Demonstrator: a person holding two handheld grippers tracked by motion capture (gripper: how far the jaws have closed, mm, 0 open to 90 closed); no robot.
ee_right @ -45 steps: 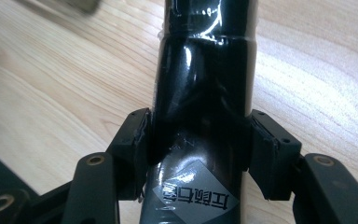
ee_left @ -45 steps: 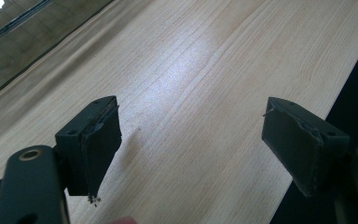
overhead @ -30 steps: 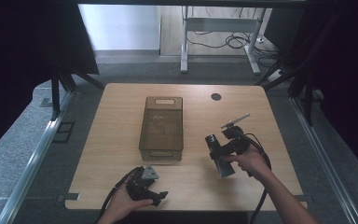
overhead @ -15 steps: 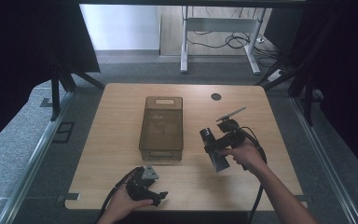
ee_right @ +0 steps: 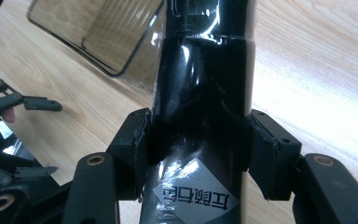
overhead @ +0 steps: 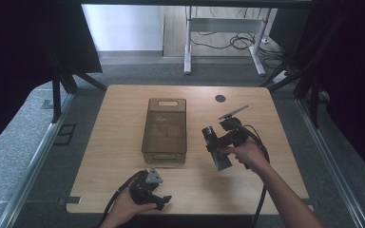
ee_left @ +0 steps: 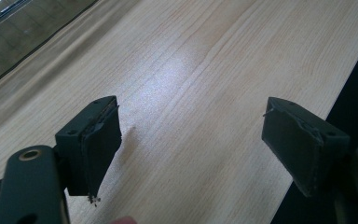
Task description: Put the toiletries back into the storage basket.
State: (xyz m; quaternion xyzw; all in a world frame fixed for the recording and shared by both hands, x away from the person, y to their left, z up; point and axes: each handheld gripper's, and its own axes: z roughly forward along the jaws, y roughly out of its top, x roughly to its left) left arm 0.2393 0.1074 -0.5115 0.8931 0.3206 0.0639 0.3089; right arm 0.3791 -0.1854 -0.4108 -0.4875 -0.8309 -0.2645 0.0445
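Observation:
My right gripper (overhead: 218, 145) is over the table's right half, shut on a glossy black bottle (overhead: 214, 142) that hangs tilted above the wood. In the right gripper view both pads (ee_right: 139, 140) press the black bottle (ee_right: 200, 102) just above a silver diamond label. A smoky clear plastic bin (overhead: 165, 126) stands empty at the table's middle, just left of the bottle. My left gripper (overhead: 162, 201) rests near the front edge, open. In the left gripper view its jaws (ee_left: 191, 135) stand wide apart over bare wood.
The wooden table (overhead: 114, 142) has a round black cable hole (overhead: 220, 98) at the back right. Cables trail from both grippers off the front edge. The bin's corner (ee_right: 107, 32) lies close behind the bottle. A desk frame (overhead: 223, 42) stands on the floor beyond the table.
My right gripper has carried the black bottle a little to the left and away from the person, closer to the bin. The left gripper has stayed where it was.

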